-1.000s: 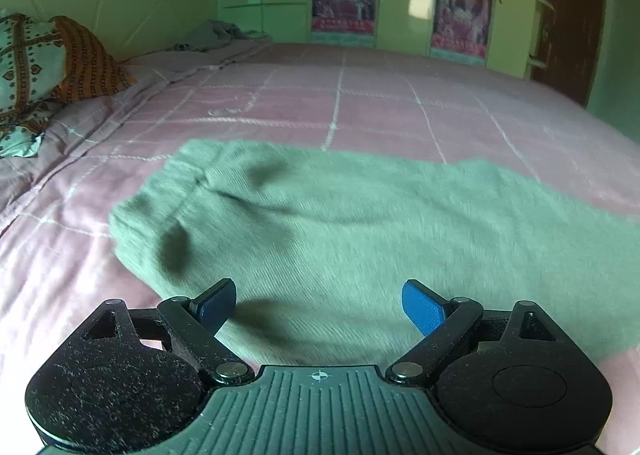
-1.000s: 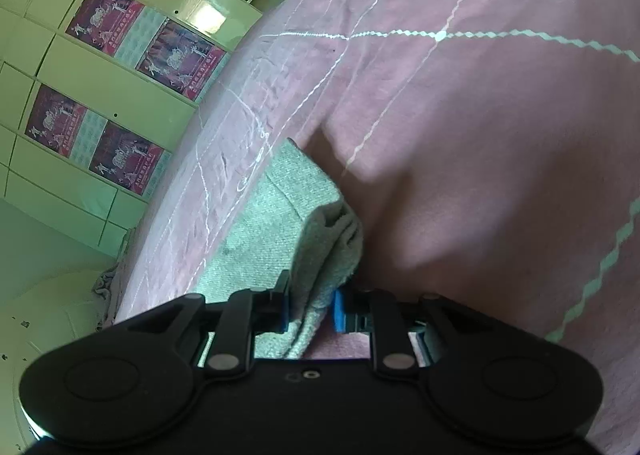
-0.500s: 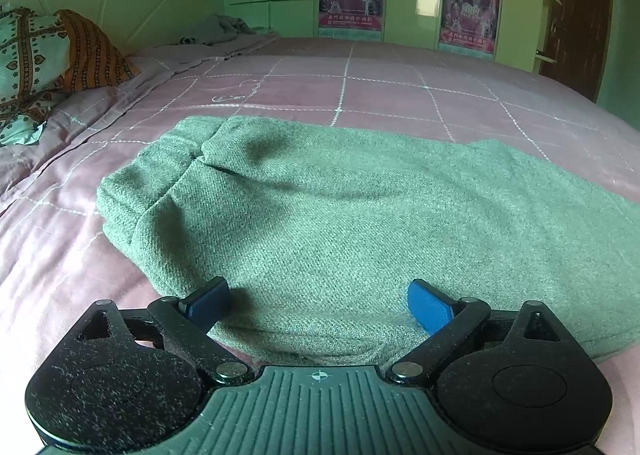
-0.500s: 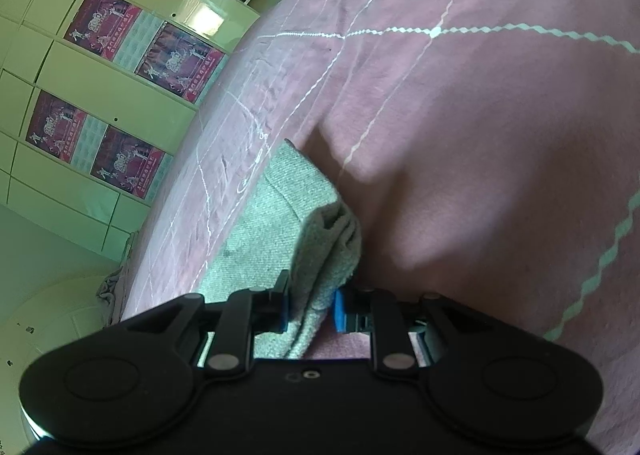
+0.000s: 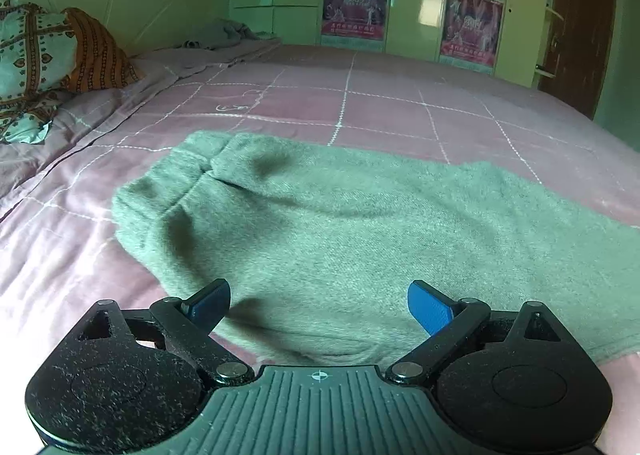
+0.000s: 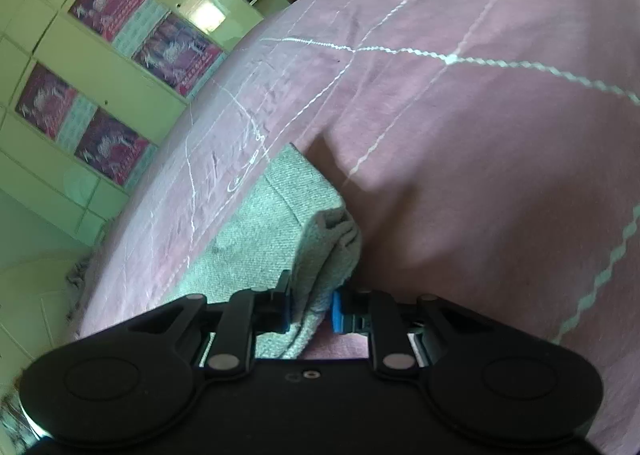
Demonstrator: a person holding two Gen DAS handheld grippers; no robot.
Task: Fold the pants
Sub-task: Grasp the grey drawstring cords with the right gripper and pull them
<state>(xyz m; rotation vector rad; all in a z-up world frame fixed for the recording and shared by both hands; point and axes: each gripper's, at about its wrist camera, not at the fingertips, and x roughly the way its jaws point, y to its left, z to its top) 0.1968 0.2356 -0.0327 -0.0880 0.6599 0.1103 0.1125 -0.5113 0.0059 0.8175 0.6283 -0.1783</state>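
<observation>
The green knit pants (image 5: 360, 239) lie spread on the pink bedspread (image 5: 360, 103), waistband end at the left. My left gripper (image 5: 318, 305) is open and empty, hovering just over the near edge of the pants. In the right wrist view, my right gripper (image 6: 310, 309) is shut on a bunched end of the pants (image 6: 280, 231), which trails away up and to the left over the bed.
Patterned pillows (image 5: 48, 55) sit at the headboard on the left. A crumpled grey cloth (image 5: 224, 35) lies at the far bed edge. Cream wardrobes with posters (image 5: 472, 27) and a dark door (image 5: 580, 27) stand beyond the bed.
My left gripper has drawn back and lifted a little after dipping low toward the pants; it stays open. My right gripper has tilted slightly and still holds the pants end.
</observation>
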